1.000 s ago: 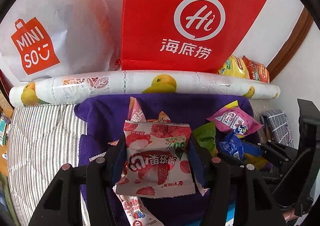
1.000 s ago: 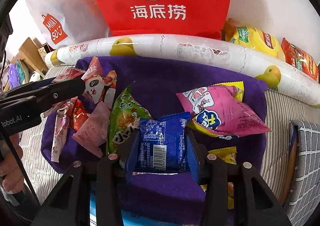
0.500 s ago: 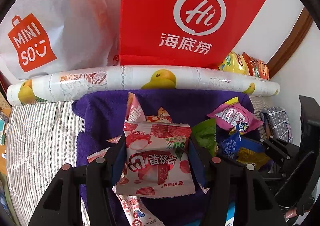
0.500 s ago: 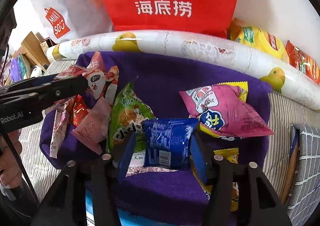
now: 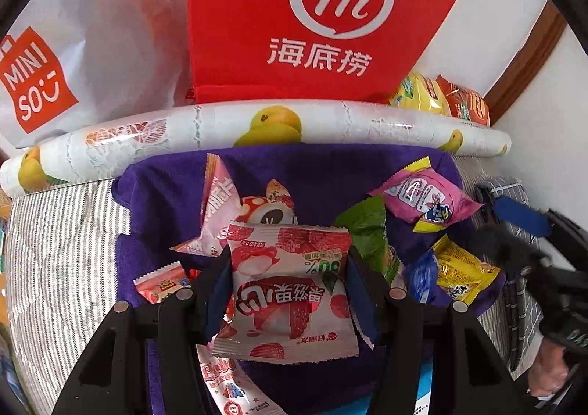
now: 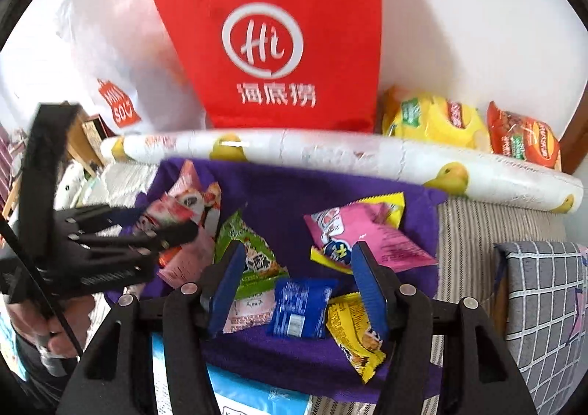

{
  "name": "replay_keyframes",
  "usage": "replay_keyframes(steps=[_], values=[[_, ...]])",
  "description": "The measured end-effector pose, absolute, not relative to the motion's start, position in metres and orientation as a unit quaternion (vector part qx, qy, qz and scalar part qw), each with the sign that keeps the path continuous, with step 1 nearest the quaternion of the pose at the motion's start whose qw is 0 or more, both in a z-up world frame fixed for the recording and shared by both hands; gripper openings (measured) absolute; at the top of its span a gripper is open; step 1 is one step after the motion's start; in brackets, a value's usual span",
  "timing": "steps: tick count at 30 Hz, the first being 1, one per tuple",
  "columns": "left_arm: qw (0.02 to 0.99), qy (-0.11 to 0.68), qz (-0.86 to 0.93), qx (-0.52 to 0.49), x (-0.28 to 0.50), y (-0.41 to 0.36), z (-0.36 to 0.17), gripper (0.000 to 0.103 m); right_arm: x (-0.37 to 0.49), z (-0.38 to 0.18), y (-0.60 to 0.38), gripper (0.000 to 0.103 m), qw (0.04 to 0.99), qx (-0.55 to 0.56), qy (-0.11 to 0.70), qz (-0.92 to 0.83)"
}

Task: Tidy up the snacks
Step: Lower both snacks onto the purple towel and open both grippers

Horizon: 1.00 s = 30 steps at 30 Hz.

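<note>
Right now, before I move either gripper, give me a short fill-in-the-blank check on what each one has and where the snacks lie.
1. The left gripper is shut on the pink-and-white ____ packet.
2. The right gripper, whose jaws have just been opening, holds ____.
3. The blue packet lies on the ____ cloth.
4. Behind the fruit-print roll stands a ____ bag with a Hi logo.

Missing words: lychee; nothing; purple; red

We see the Miniso bag [image 5: 73,58] cut off at the left edge; the right view is blurred, so the green packet's [image 6: 253,260] print is probably unreadable.
</note>
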State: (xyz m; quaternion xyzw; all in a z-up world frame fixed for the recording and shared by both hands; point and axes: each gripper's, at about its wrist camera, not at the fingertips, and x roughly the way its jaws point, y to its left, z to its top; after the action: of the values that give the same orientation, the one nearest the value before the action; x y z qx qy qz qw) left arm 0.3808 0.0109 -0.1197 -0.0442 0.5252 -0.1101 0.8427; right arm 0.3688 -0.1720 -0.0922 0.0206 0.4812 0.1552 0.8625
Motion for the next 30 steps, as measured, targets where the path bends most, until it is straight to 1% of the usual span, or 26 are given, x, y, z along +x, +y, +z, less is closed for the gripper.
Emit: replay_keyframes(steps=[10, 19, 21, 24, 26, 30], values=[[0.832, 0.542, -0.112, -0.041, 0.384, 0.006, -0.133, 0.056, 0.374, -0.098, -0.178, 0.060, 0.861, 0.024, 0.487, 0.143], [0.825, 0.550, -0.120, -0.049, 0.384, 0.006, -0.135, 0.056, 0.373, -0.094, -0.179, 0.060, 0.868, 0.023, 0.479, 0.129], [0.824, 0.550, -0.123, -0.051, 0.384, 0.007, -0.133, 0.059, 0.373, -0.094, -0.178, 0.060, 0.868, 0.018, 0.480, 0.127], [0.827, 0.546, -0.128, -0.051, 0.382, 0.005, -0.128, 0.066, 0.373, -0.094, -0.178, 0.060, 0.868, 0.014, 0.481, 0.121], [0.830, 0.541, -0.128, -0.047, 0.381, 0.003, -0.124, 0.073, 0.373, -0.093, -0.177, 0.060, 0.869, 0.012, 0.481, 0.119], [0.832, 0.538, -0.131, -0.048, 0.380, 0.002, -0.119, 0.073, 0.370, -0.088, -0.176, 0.060, 0.872, 0.009, 0.476, 0.115]])
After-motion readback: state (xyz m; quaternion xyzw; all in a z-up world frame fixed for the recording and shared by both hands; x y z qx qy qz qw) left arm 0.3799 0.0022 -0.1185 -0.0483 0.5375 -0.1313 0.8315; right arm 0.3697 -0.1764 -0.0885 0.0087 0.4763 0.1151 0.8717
